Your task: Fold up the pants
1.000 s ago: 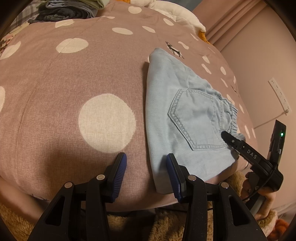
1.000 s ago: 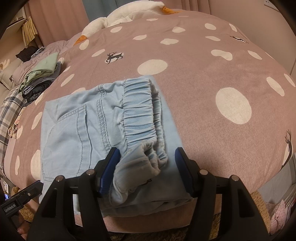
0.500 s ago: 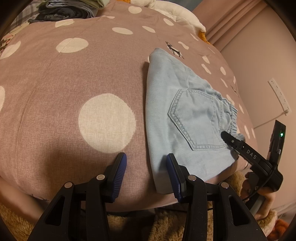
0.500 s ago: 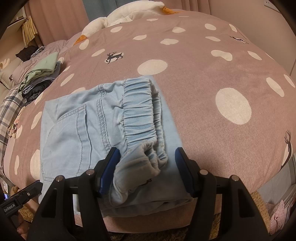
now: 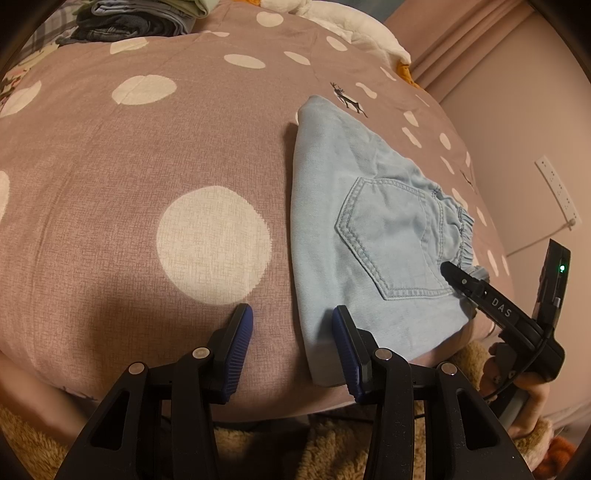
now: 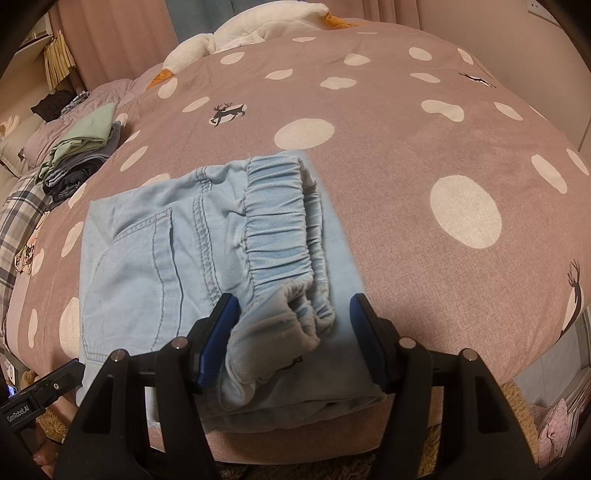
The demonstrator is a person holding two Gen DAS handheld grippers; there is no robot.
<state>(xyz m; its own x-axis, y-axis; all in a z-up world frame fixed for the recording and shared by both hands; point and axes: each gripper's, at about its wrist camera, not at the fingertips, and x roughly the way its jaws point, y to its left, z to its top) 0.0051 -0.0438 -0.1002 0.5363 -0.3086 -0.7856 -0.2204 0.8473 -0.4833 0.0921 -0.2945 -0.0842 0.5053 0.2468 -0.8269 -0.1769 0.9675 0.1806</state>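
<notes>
Light blue denim pants (image 5: 369,236) lie folded into a compact rectangle near the front edge of the bed, back pocket up. In the right wrist view the pants (image 6: 155,258) show their elastic waistband (image 6: 280,229) on top. My left gripper (image 5: 291,343) is open at the bed's front edge, its right finger beside the pants' near left corner. My right gripper (image 6: 291,336) is open, its fingers on either side of the bunched waistband end without pinching it. The right gripper also shows in the left wrist view (image 5: 498,310).
The bed has a mauve cover with white dots (image 5: 147,166). A stack of folded clothes (image 6: 77,155) lies at the far left. A white plush toy (image 6: 258,29) sits at the bed's far end. A wall with an outlet (image 5: 557,192) is on the right.
</notes>
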